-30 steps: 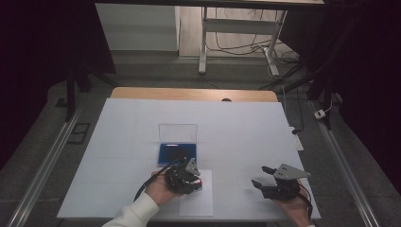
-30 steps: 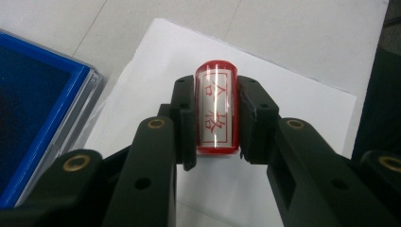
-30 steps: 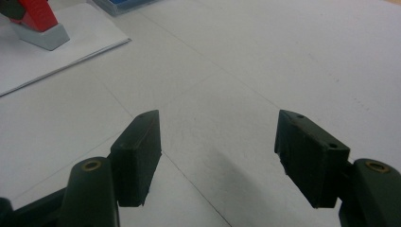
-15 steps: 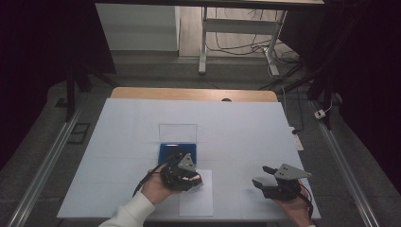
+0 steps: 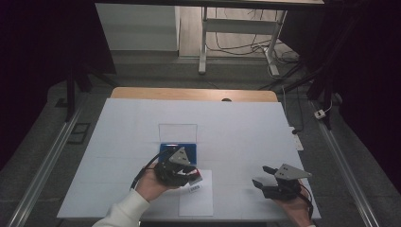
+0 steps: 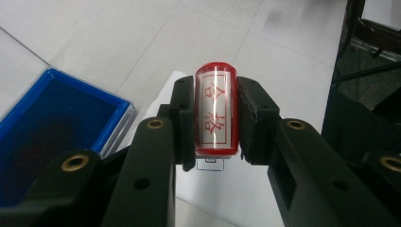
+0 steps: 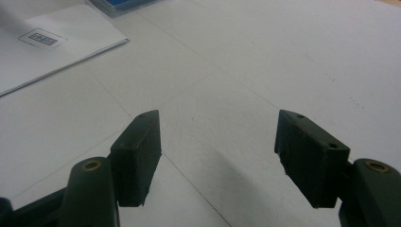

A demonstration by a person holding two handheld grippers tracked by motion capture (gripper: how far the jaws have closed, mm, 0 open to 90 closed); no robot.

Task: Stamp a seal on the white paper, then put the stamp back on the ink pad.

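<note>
A red stamp [image 6: 216,113] with a clear top bearing red characters sits clamped between the jaws of my left gripper [image 6: 215,101]. In the high view my left gripper [image 5: 188,176] hovers at the near edge of the blue ink pad [image 5: 166,149], over the top of a white sheet [image 5: 196,203]. The stamp [image 5: 196,177] points right, just above a small printed box [image 5: 194,188] on the sheet. The pad's clear lid [image 5: 177,131] lies open behind it. My right gripper [image 5: 261,176] rests at the near right of the table, open, with nothing between its fingers [image 7: 139,142].
The table [image 5: 236,127] has a white cover, with a wooden strip at its far edge. In the right gripper view the sheet [image 7: 71,42] with its printed box [image 7: 41,39] lies at the upper left. The blue pad [image 6: 52,132] lies left of the stamp.
My left gripper, still holding the stamp, has shifted slightly back and left toward the blue pad. The right gripper has not moved.
</note>
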